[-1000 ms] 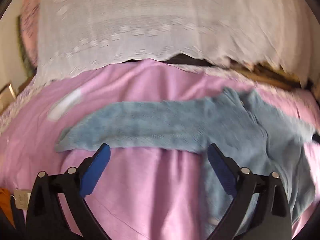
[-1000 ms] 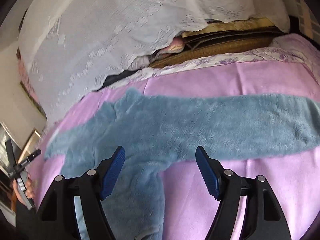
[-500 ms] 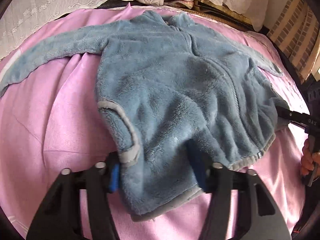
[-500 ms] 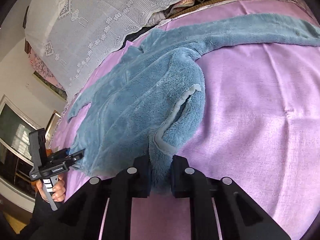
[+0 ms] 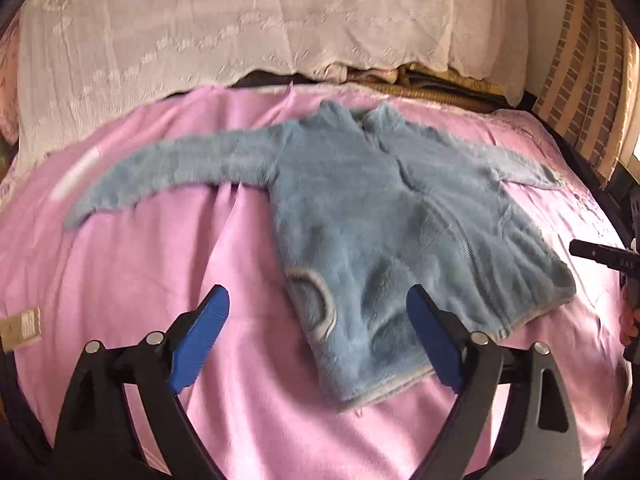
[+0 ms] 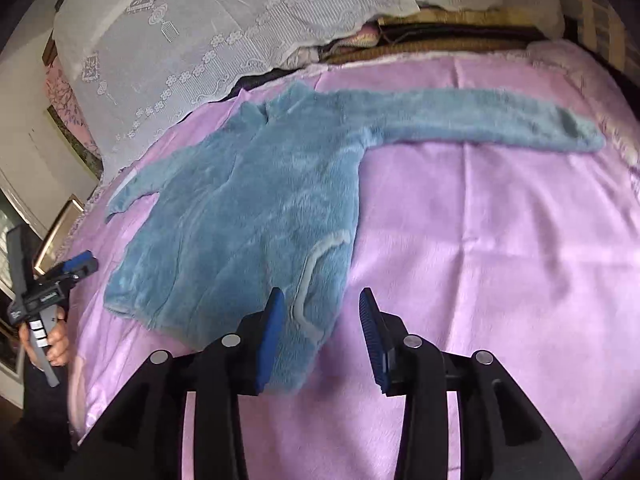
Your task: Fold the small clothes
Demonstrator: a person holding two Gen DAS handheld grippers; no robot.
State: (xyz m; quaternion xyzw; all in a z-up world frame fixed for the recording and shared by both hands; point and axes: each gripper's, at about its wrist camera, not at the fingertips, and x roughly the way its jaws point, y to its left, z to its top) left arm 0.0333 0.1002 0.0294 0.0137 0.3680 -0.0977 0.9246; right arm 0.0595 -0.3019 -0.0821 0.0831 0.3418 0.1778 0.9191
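Both grippers hover with fingers apart over the jacket (image 5: 384, 216) spread ahead on the pink blanket (image 5: 140, 280): left gripper (image 5: 318, 334), right gripper (image 6: 322, 334). Only the right view shows the hand (image 6: 56, 340) gripping the left handle.

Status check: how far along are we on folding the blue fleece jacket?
Done: the blue fleece jacket lies spread flat on the pink blanket, front up, both sleeves out. In hand: nothing; the left tool and right tool both hang open near its hem. Left: every fold, since neither the sleeves nor the body are turned in yet.
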